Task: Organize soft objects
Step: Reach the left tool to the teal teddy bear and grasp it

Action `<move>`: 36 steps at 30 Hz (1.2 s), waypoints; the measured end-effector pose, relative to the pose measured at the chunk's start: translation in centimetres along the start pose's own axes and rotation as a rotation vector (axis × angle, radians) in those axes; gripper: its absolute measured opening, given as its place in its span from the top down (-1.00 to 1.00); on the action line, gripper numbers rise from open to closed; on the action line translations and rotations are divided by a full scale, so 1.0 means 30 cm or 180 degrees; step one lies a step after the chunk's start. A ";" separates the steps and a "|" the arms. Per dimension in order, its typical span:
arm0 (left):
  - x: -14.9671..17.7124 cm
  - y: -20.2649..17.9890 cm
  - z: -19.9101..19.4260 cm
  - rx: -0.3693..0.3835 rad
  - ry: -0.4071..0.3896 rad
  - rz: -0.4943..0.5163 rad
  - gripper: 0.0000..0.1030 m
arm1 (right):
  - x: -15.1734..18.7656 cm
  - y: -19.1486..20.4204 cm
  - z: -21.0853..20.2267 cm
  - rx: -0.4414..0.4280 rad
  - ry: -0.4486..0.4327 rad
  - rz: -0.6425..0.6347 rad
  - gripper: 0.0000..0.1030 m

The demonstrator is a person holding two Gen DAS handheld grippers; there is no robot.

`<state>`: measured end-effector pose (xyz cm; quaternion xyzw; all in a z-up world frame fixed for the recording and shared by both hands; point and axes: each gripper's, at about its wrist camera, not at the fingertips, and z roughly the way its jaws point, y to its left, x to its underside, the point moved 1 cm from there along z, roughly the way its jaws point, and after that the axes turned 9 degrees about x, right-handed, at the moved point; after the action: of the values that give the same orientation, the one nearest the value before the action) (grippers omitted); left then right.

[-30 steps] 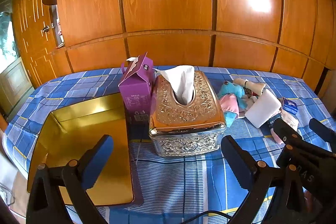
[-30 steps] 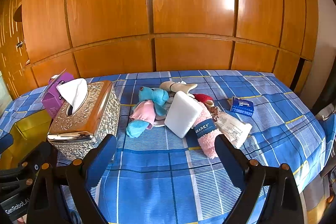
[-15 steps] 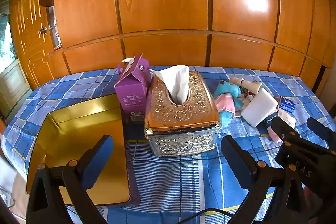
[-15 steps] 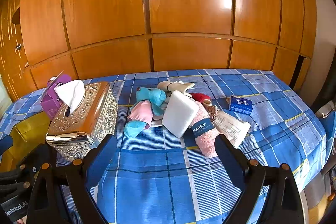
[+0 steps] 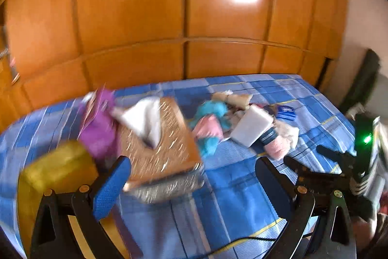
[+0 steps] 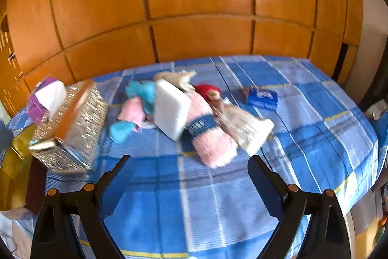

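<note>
Sorting not yet begun: left tool (image 5: 191,176) and right tool (image 6: 190,171) both spread wide and empty, soft objects (image 6: 169,108) piled mid-table beside the tissue box (image 6: 70,128), gold tray (image 5: 55,166) unfilled.

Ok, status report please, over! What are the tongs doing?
Left tongs open, empty. Right tongs open, empty, facing the soft pile. Pile untouched on the blue cloth. Tissue box sits left of it, not blocking.
</note>
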<state>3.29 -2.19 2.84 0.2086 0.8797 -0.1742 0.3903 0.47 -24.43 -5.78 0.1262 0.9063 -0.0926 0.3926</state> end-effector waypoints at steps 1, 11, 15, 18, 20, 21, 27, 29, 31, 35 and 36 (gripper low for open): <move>-0.038 -0.014 0.015 0.0138 0.0054 0.0110 -0.99 | 0.005 -0.020 0.011 -0.0001 0.0043 0.0035 -0.87; -0.342 -0.036 0.351 0.0270 0.0728 0.0271 -0.72 | -0.002 -0.122 0.055 0.0043 0.0158 0.0244 -0.86; -0.394 -0.008 0.533 0.0166 0.0999 0.0093 -0.72 | 0.004 -0.142 0.088 0.0029 0.0259 0.0302 -0.87; -0.405 0.007 0.669 0.0168 0.1284 -0.0041 -0.72 | 0.007 -0.156 0.101 0.0007 0.0311 0.0348 -0.87; -0.396 0.004 0.736 0.0135 0.1469 -0.0051 -0.71 | 0.008 -0.165 0.104 0.0009 0.0314 0.0359 -0.87; -0.391 -0.004 0.769 0.0083 0.1555 -0.0012 -0.71 | 0.009 -0.173 0.109 0.0017 0.0322 0.0377 -0.87; -0.336 0.024 0.939 -0.0107 0.1987 -0.0114 -0.48 | 0.015 -0.226 0.144 0.0033 0.0438 0.0550 -0.87; -0.325 0.041 0.961 -0.0123 0.1989 -0.0180 -0.36 | 0.014 -0.239 0.149 0.0046 0.0437 0.0579 -0.87; -0.334 0.046 0.952 -0.0152 0.1869 -0.0117 0.29 | 0.016 -0.249 0.152 0.0061 0.0443 0.0601 -0.87; -0.334 0.048 0.918 -0.0102 0.1797 0.0077 0.49 | 0.023 -0.260 0.170 0.0037 0.0495 0.0651 -0.86; -0.325 0.048 0.916 -0.0093 0.1820 0.0123 0.49 | 0.025 -0.259 0.172 0.0037 0.0498 0.0654 -0.87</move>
<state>26.83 -16.12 -7.40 0.2602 0.9523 -0.0881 0.1326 1.17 -33.09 -9.27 0.2275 0.9159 -0.0470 0.3274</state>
